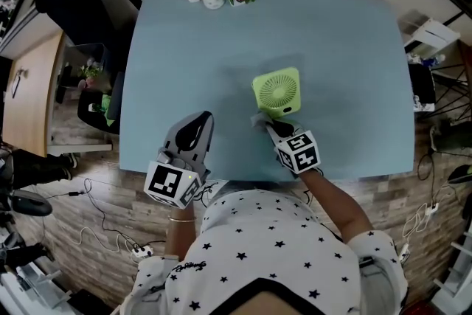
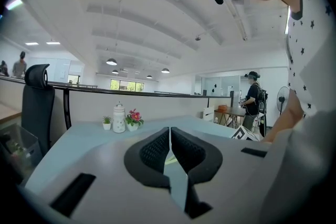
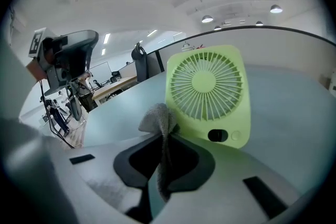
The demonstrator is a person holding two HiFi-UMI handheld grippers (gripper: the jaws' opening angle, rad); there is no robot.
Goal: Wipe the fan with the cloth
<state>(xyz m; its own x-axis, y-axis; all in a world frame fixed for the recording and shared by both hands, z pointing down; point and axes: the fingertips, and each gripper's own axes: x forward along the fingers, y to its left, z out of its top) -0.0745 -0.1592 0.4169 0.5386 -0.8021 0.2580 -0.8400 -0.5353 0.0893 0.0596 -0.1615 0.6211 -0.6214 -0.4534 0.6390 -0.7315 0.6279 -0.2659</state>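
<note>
the pale blue table is carrying the green fan, which is standing near the front edge with its grille facing the person; the left gripper is hanging apart to the fan's left, jaws pressed together on nothing (it looks free to steady the fan); the right gripper is pinching the grey cloth, whose bunched end is sitting just beside the fan's lower left corner; to my eye the wipe is going best if the loose fold, not the jaw tips, is pressing the grille, in light strokes so the fan isn't tipping.
</note>
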